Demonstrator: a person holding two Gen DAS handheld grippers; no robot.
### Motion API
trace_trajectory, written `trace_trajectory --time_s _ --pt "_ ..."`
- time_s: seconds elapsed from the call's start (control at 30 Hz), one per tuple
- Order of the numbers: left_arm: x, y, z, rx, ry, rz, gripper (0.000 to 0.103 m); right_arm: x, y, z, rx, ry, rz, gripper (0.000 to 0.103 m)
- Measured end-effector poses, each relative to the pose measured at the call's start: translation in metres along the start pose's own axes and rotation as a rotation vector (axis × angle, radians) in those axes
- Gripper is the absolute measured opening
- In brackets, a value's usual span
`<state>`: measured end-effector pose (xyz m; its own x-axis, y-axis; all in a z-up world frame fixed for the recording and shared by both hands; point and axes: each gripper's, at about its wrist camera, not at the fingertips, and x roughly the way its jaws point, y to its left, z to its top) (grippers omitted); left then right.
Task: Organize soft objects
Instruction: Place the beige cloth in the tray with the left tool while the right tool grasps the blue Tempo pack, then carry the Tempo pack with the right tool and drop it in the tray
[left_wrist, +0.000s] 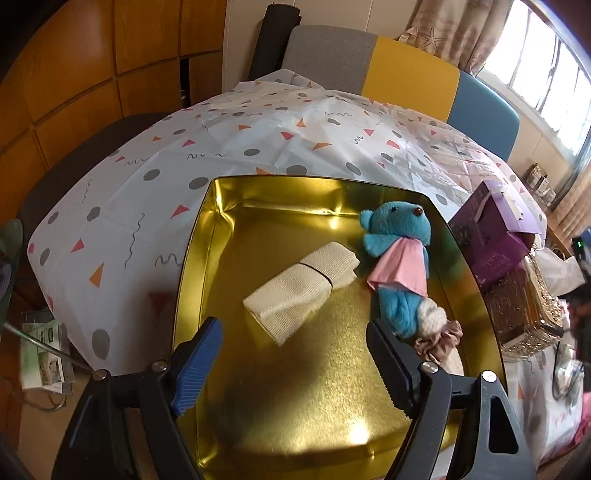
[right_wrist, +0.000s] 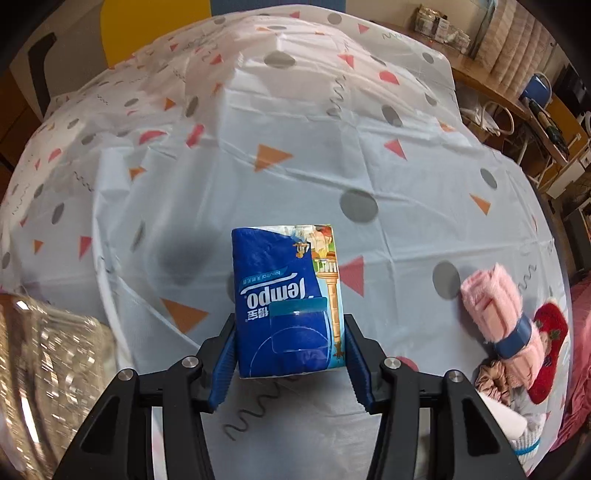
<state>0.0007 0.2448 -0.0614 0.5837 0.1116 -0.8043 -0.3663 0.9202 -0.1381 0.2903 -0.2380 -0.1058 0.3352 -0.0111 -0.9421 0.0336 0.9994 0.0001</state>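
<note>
In the left wrist view a gold tin tray (left_wrist: 207, 236) lies on the patterned tablecloth. Inside it lie a folded cream cloth (left_wrist: 299, 291), a blue plush bear with a pink scarf (left_wrist: 399, 258) and a beige scrunchie (left_wrist: 439, 339). My left gripper (left_wrist: 295, 354) is open and empty above the tray's near part. In the right wrist view my right gripper (right_wrist: 288, 354) is shut on a blue Tempo tissue pack (right_wrist: 284, 299), held above the tablecloth. A rolled pink towel with a blue band (right_wrist: 498, 310), a red plush item (right_wrist: 550, 350) and another scrunchie (right_wrist: 491, 380) lie at the right.
A purple box (left_wrist: 491, 236) sits on a glittery gold box (left_wrist: 524, 317) right of the tray. The same glittery box (right_wrist: 48, 369) shows at the left of the right wrist view. Chairs (left_wrist: 406, 70) stand behind the table. A cluttered wooden shelf (right_wrist: 517, 96) is at the right.
</note>
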Motion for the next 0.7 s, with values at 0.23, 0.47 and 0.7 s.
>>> trace_trajectory --time_s 0.23,0.47,0.7 --pt "-0.014 -0.007 -0.004 0.010 -0.042 -0.003 0.081 -0.057 0.052 0.042 -0.109 -0.103 0.027 0.053" --pt "-0.024 -0.007 -0.006 0.012 -0.069 0.011 0.082 -0.117 0.147 0.062 -0.267 -0.229 0.103 0.053" --pt "-0.030 0.005 -0.008 -0.001 -0.094 0.032 0.084 -0.169 0.260 0.006 -0.519 -0.307 0.248 0.053"
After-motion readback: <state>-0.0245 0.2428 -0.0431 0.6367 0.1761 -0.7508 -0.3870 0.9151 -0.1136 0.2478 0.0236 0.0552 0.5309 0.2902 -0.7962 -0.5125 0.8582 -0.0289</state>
